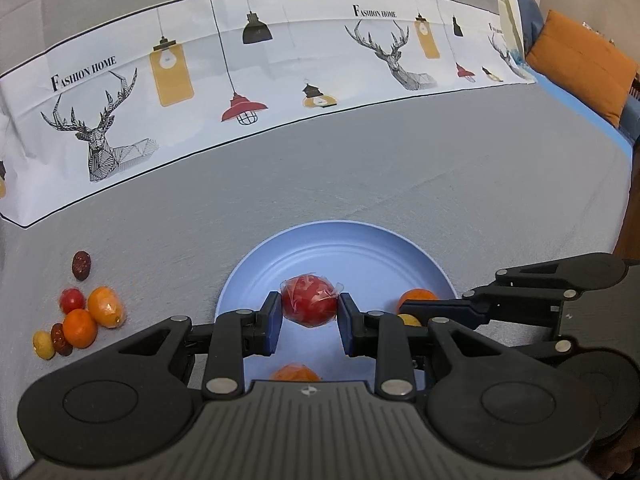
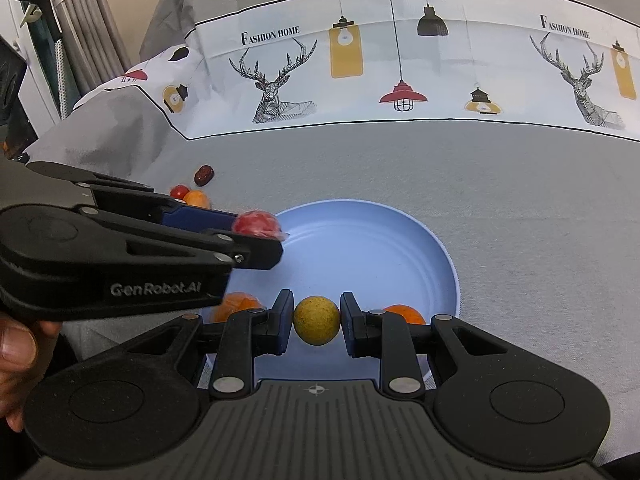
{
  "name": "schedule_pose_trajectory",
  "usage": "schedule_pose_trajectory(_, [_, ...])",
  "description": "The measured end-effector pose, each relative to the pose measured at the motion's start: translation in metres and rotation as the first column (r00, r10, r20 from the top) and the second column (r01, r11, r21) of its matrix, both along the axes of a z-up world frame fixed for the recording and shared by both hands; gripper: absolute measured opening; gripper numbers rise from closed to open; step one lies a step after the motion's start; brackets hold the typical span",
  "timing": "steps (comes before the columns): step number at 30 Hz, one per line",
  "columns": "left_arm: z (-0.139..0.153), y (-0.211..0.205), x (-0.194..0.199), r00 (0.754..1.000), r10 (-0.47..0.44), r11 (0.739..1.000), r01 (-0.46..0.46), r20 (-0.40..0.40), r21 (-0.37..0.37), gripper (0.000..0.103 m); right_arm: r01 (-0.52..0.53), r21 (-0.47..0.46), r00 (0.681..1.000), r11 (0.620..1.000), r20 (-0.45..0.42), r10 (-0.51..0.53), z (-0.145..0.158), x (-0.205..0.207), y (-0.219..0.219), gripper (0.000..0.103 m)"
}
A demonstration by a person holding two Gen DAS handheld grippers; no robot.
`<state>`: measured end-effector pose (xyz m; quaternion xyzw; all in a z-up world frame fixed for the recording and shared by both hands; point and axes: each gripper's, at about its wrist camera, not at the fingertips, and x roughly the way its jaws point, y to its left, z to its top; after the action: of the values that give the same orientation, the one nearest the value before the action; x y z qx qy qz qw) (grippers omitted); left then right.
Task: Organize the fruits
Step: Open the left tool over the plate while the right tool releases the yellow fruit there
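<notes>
Grey cloth covers the bench, carrying a blue plate with 2 orange fruits in it. Above the plate, the left gripper clamps a wrapped red fruit and the right gripper clamps a yellow fruit.

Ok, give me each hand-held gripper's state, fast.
Left hand-held gripper: shut on the plastic-wrapped red fruit.
Right hand-held gripper: shut on the yellow round fruit.
</notes>
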<state>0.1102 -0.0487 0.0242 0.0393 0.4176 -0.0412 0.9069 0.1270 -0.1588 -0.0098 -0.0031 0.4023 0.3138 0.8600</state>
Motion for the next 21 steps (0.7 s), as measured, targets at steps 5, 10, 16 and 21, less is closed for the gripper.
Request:
schedule_pose_trajectory(5, [0.0016, -0.0026, 0.0030, 1.000, 0.000, 1.000, 0.000, -0.002, -0.001, 0.032, -0.009, 0.003, 1.000, 1.000, -0.001, 0.009, 0.0000, 0.0014, -0.0010, 0.027])
schedule_pose_trajectory(10, [0.0043, -0.0042, 0.0042, 1.000, 0.001, 1.000, -0.001, -0.002, -0.001, 0.032, -0.009, 0.005, 1.000, 1.000, -0.003, 0.009, -0.0001, 0.0029, -0.0018, 0.027])
schedule_pose_trajectory(16, [0.0071, -0.0071, 0.0029, 1.000, -0.006, 1.000, 0.006, 0.002, 0.000, 0.032, -0.008, 0.005, 1.000, 1.000, -0.004, 0.008, 0.0002, 0.0035, -0.0022, 0.027])
schedule_pose_trajectory(21, [0.0090, -0.0054, 0.0047, 1.000, 0.001, 1.000, -0.001, -0.010, -0.016, 0.033, -0.006, -0.001, 1.000, 1.000, -0.004, 0.006, 0.0001, 0.0041, -0.0023, 0.027])
